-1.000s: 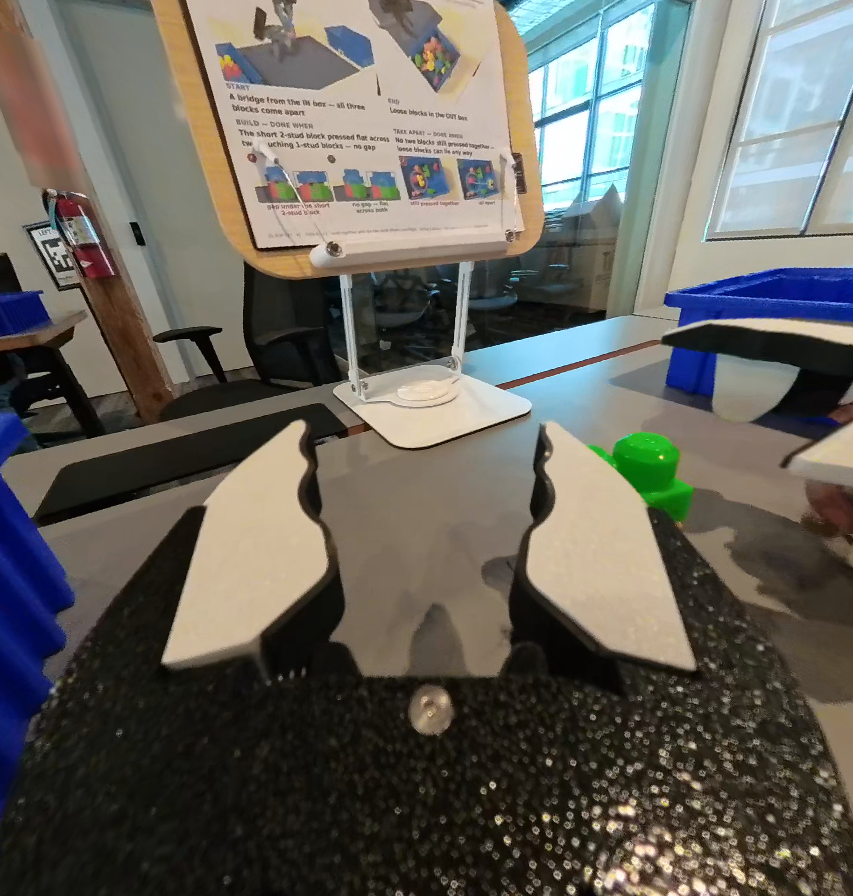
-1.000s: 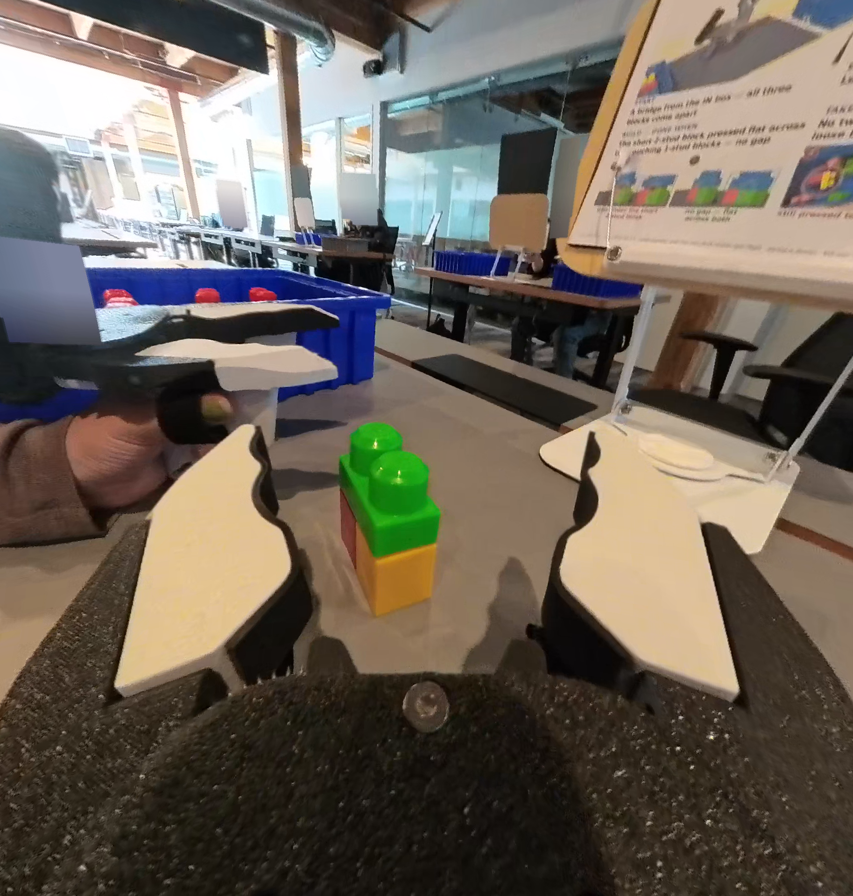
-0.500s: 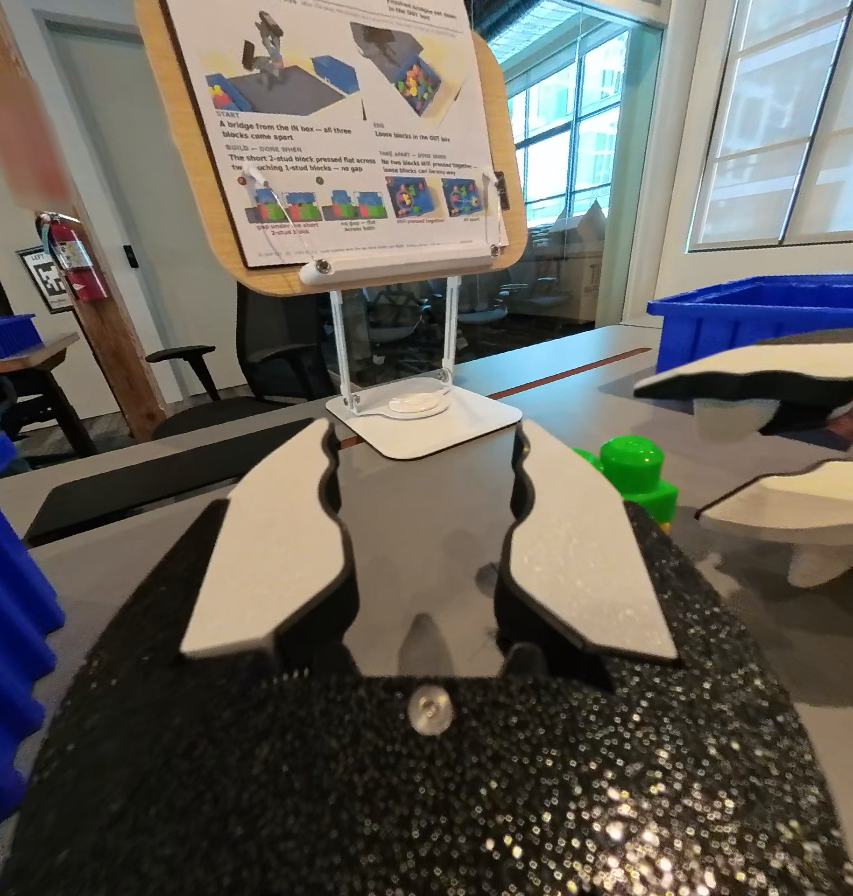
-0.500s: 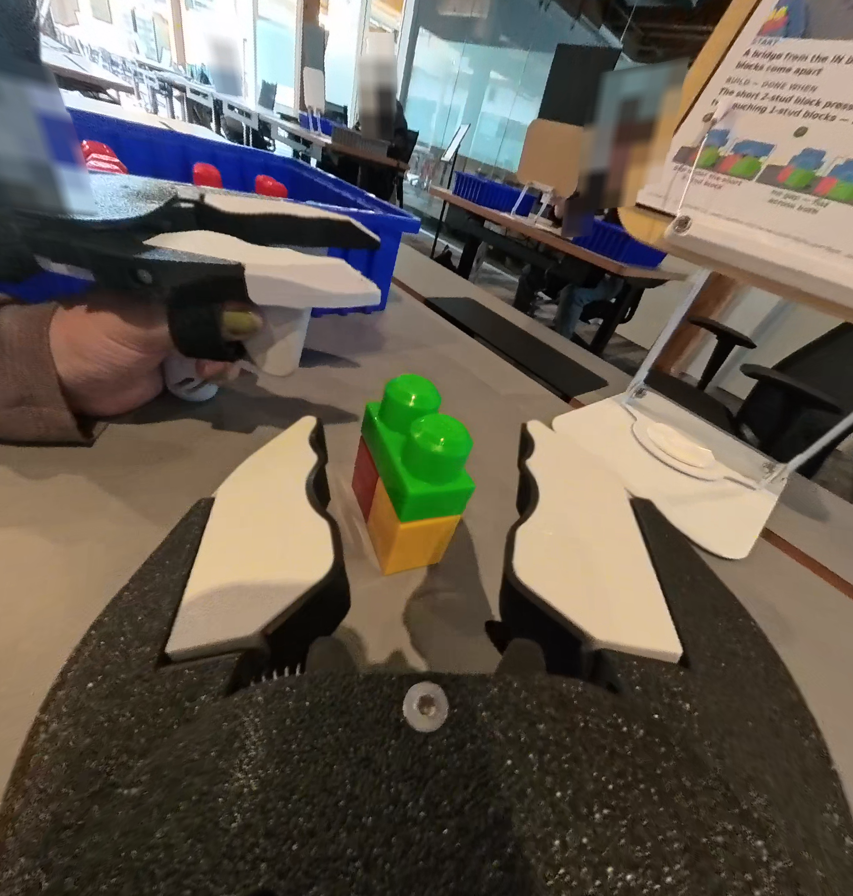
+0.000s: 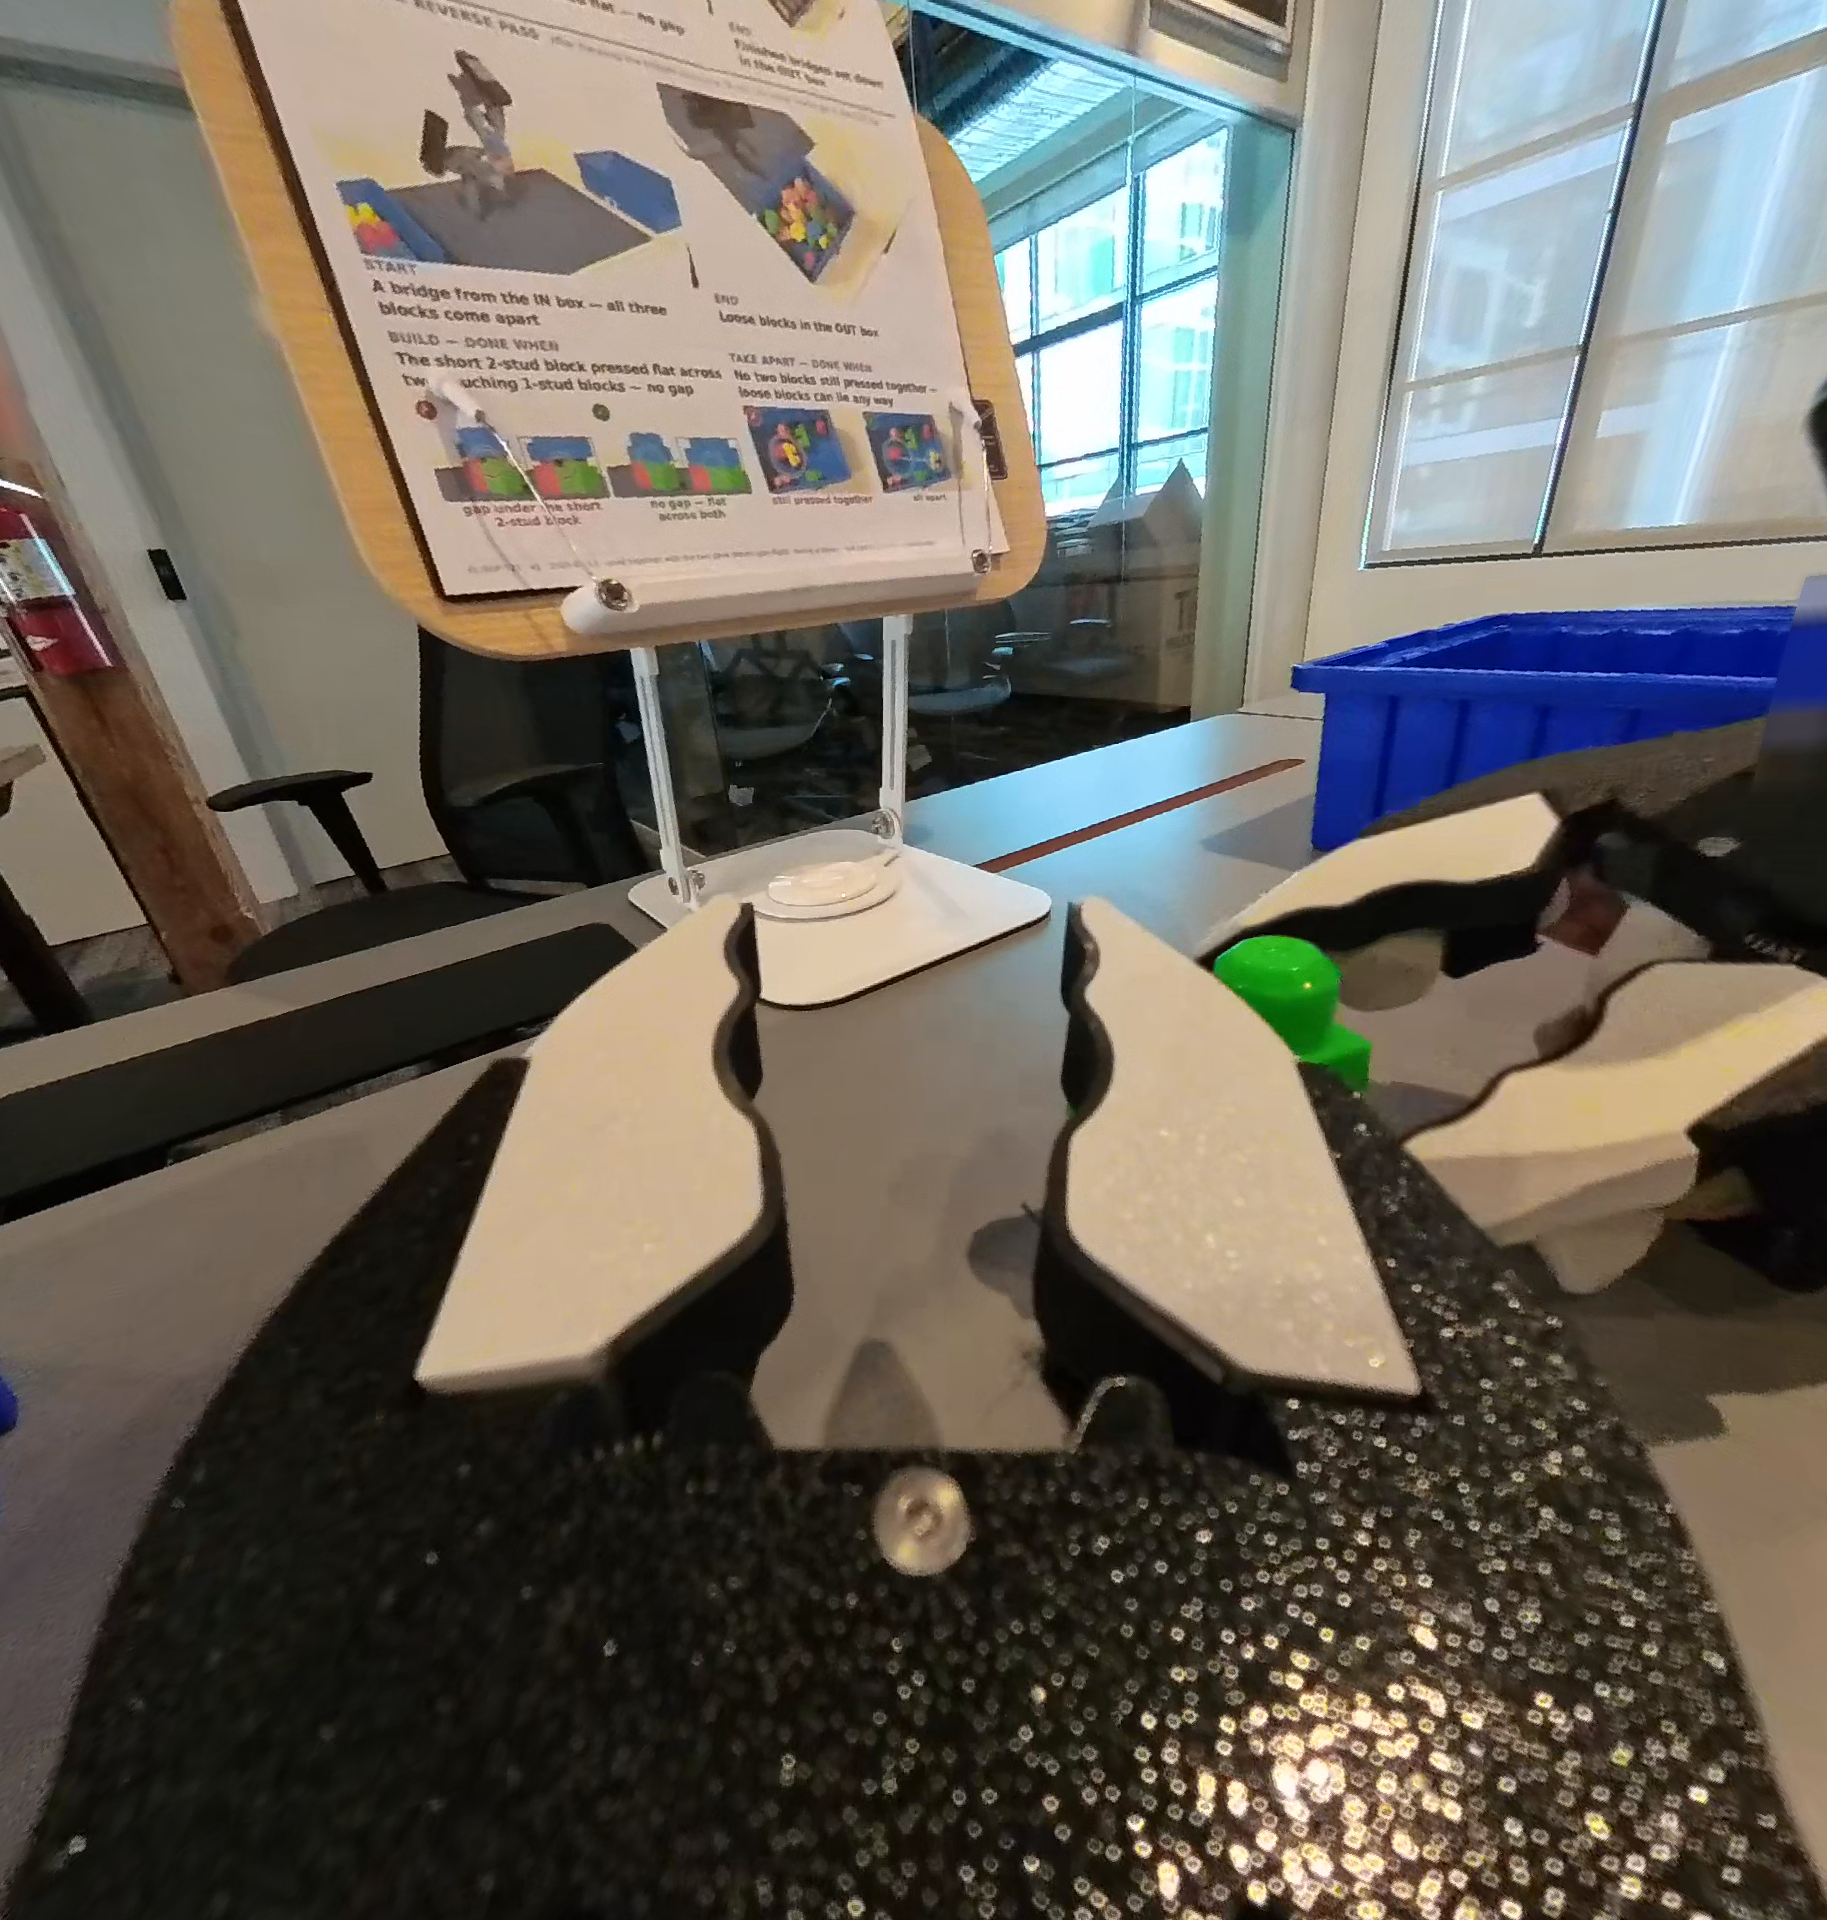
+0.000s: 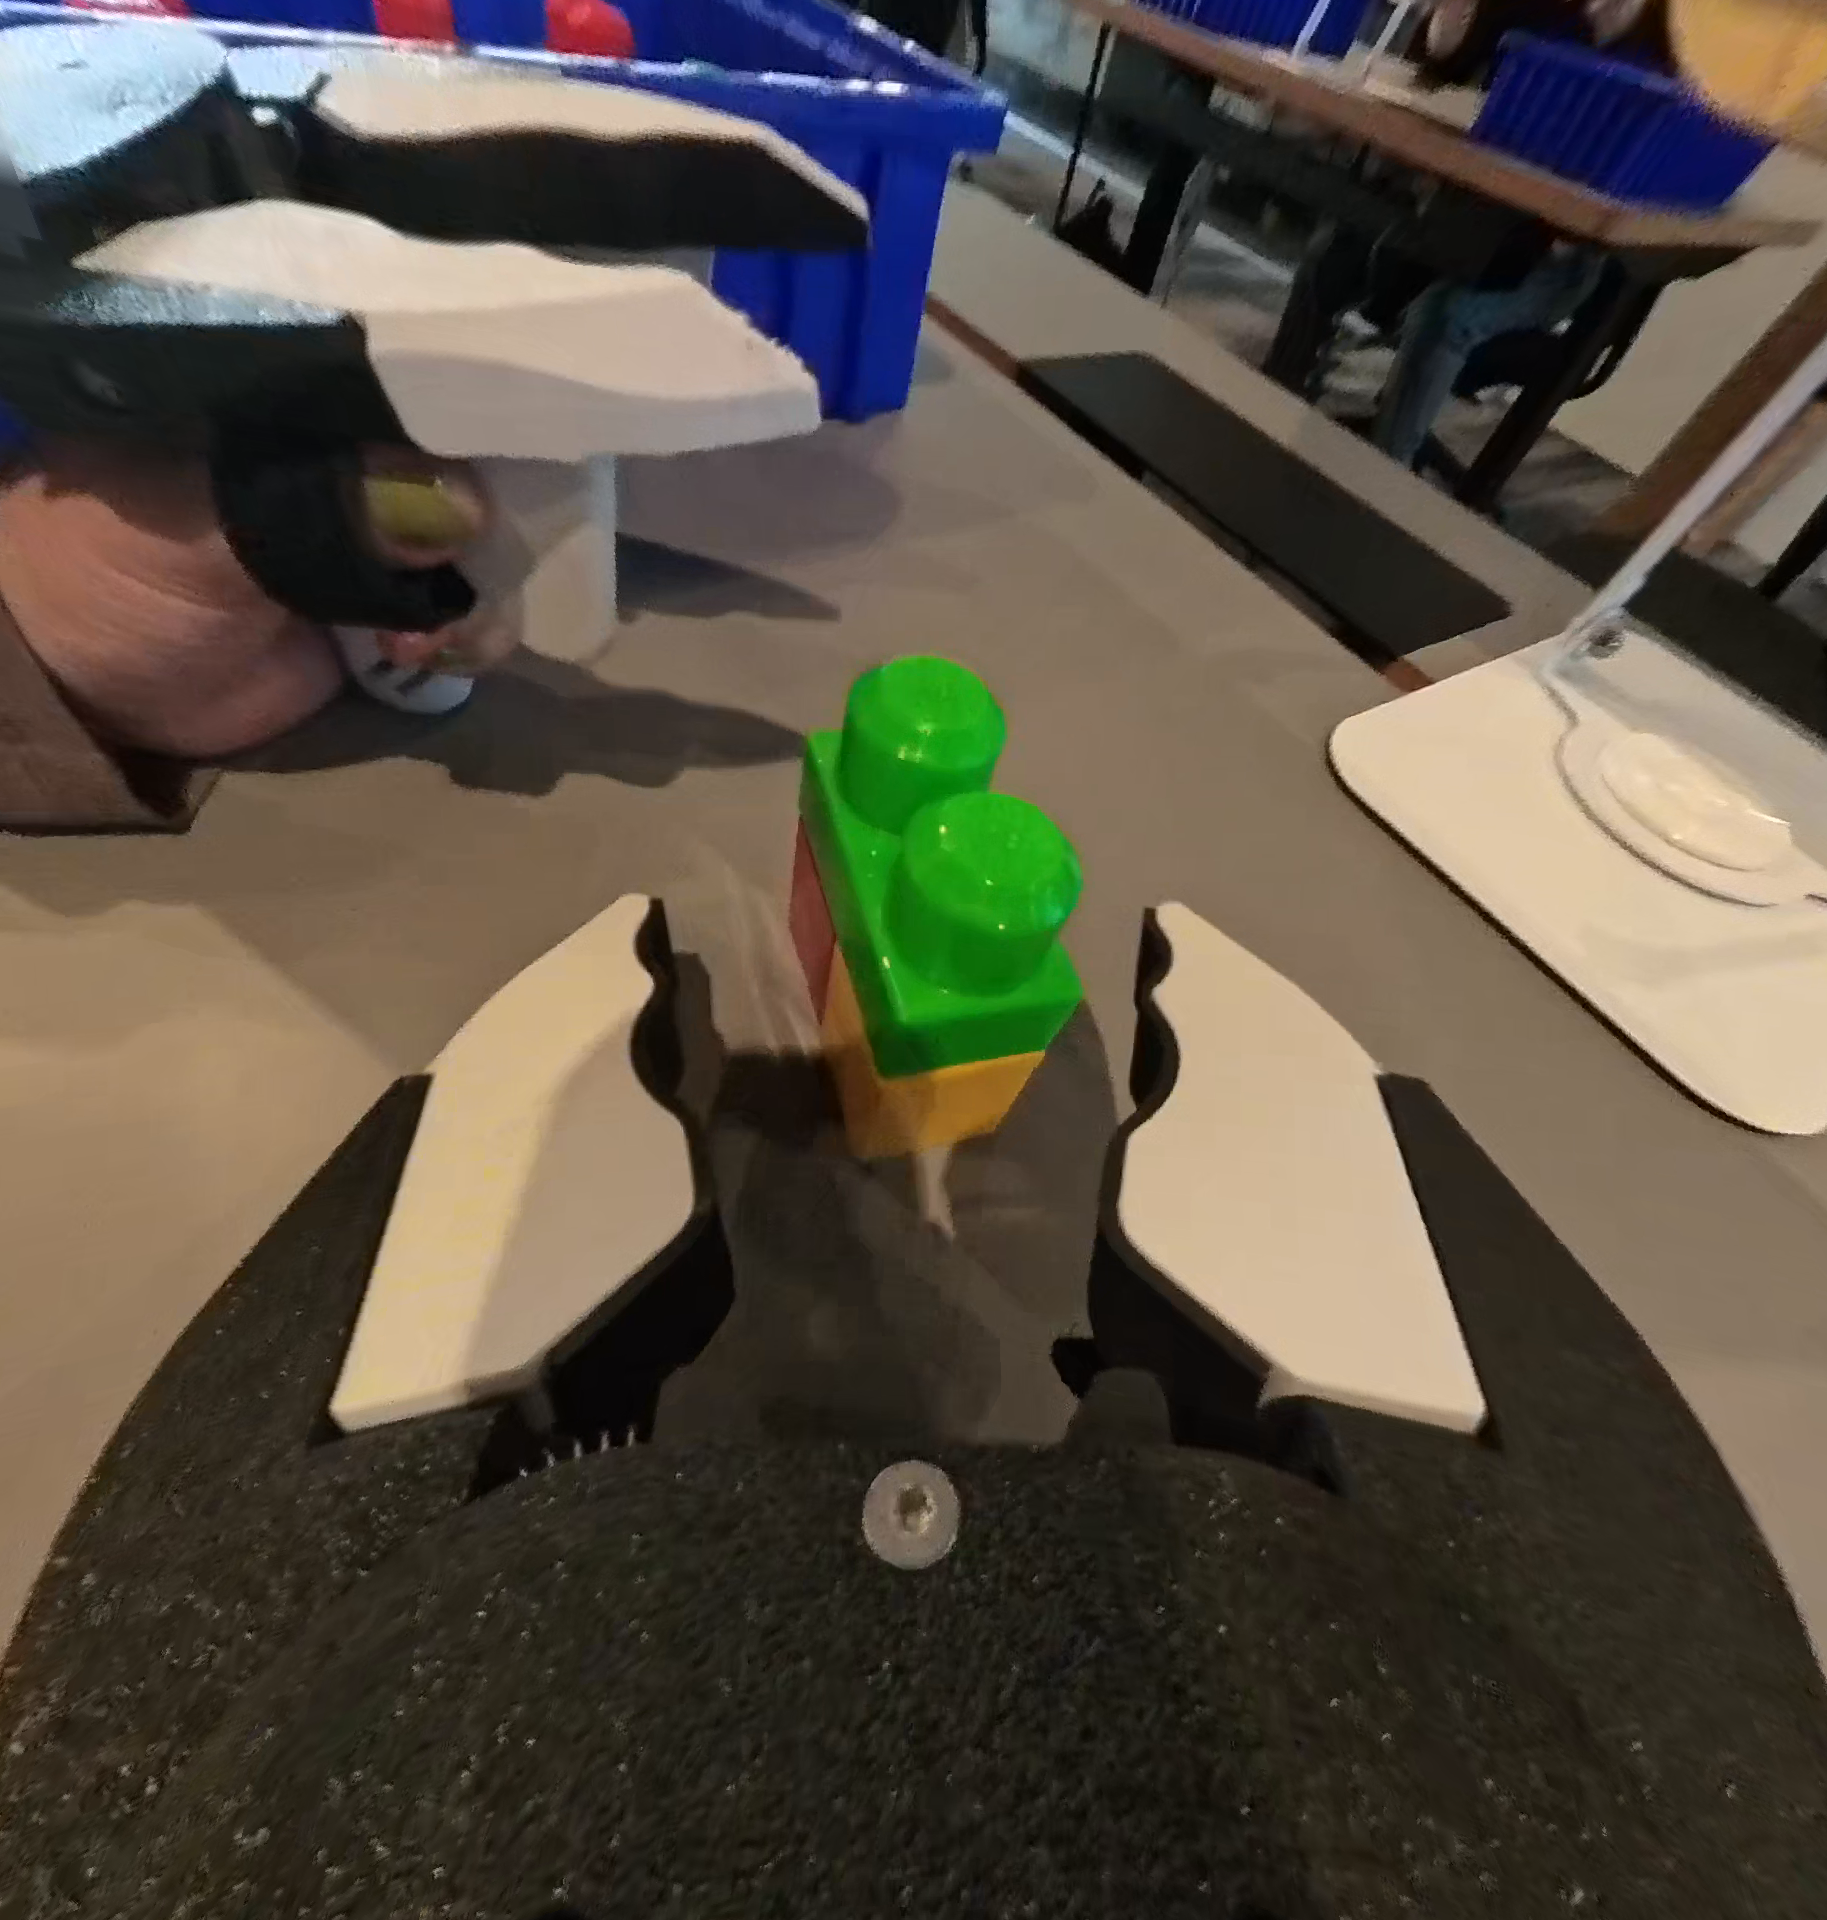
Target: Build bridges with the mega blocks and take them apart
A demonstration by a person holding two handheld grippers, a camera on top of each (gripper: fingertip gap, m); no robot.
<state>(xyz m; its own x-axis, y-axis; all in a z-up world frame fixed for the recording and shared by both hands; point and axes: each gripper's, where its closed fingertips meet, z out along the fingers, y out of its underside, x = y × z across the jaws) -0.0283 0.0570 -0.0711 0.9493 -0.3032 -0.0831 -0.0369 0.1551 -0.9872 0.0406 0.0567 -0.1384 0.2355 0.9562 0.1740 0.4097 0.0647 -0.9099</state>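
Between the right gripper's parted jaws stands the green-topped bridge, lined up for gripping; the left gripper, jaws apart on nothing, waits beside.

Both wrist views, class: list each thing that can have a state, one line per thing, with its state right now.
Left gripper: open, empty.
Right gripper: open, fingers either side of the bridge, not clamped.
Green two-stud block: pressed on top, upright.
Red block: under the green, beside the yellow.
Yellow block: under the green, on the table.
Blue bin: open-topped, contents unseen here.
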